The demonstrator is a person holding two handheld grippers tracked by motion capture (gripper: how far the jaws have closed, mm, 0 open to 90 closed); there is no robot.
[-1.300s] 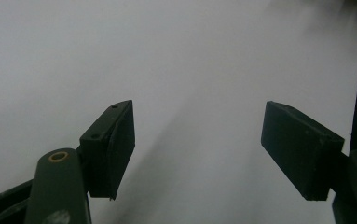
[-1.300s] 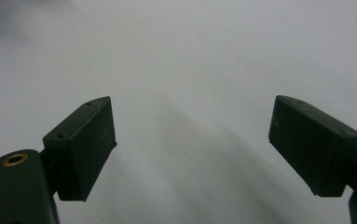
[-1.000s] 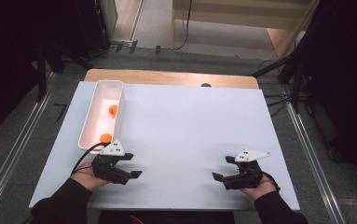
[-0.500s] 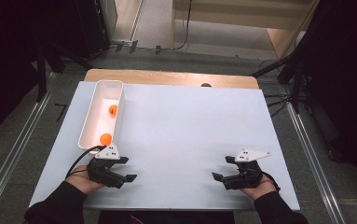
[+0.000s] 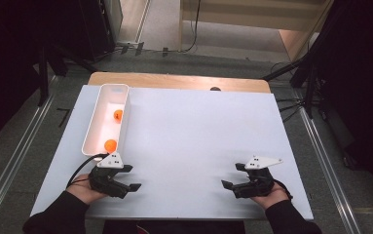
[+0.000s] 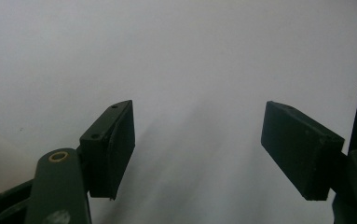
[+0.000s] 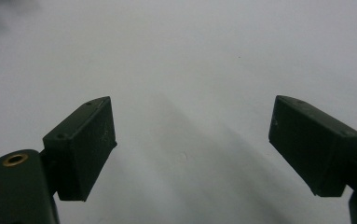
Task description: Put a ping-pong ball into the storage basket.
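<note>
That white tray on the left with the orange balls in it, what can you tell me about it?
The white tray is a long, narrow, open-topped bin with rounded corners and upright walls, seemingly plastic. It lies flat near the left edge of the white table, its length running away from the person. Inside lie two orange balls, apart: one ball about midway, the other ball near the close end. The left hand-held gripper sits just in front, not touching it.

The left gripper [image 5: 130, 183] now sits a little nearer the person's edge of the worktop [image 5: 194, 131], drawn back from the white tray [image 5: 125, 105]. The nearer orange ball [image 5: 110, 145], half hidden by it before, now lies in plain sight.
</note>
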